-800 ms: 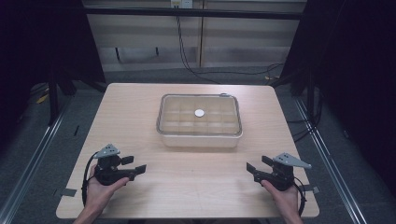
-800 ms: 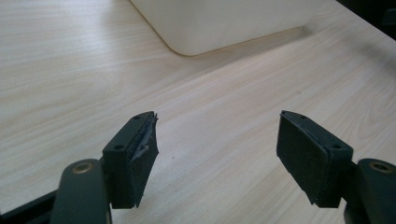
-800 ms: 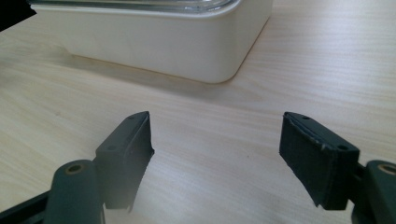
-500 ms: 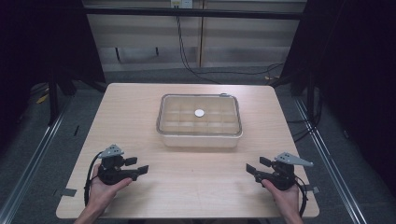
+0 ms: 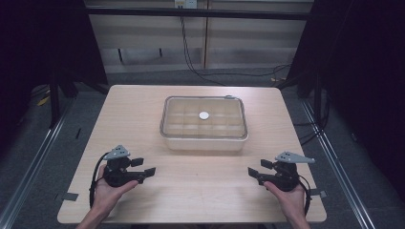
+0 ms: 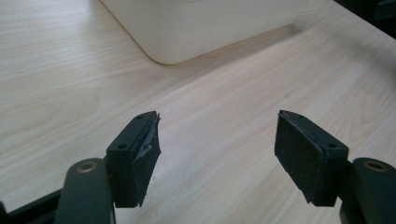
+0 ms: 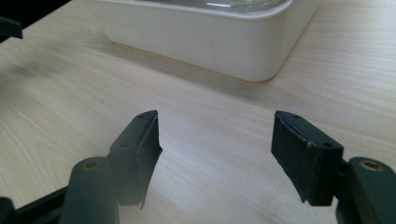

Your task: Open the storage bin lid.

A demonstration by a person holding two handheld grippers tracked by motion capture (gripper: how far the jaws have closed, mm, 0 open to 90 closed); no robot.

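A white rectangular box point(image 5: 204, 125) with a clear lid stands mid-table; a small white round knob point(image 5: 204, 115) sits on the lid. Its rounded corner shows as the box point(image 6: 187, 28) in the left gripper view and the box point(image 7: 210, 32) in the right gripper view. My left gripper point(image 5: 143, 167) rests low at the front left, held in a hand, open, jaws empty. My right gripper point(image 5: 255, 170) rests at the front right, also open and empty. Both point inward toward the table's middle. The left gripper point(image 6: 217, 156) and the right gripper point(image 7: 215, 156) have bare wood between their pads.
The light wooden table point(image 5: 200, 186) has bare surface between the grippers and the box. Cables point(image 5: 191, 52) run across the floor behind the table. Metal rails point(image 5: 43, 143) flank both sides. Bits of grey tape point(image 5: 70, 196) mark the front corners.
The left gripper has turned slightly and shifted a little toward the table's middle. The right gripper has stayed about where it was. The box has not moved.
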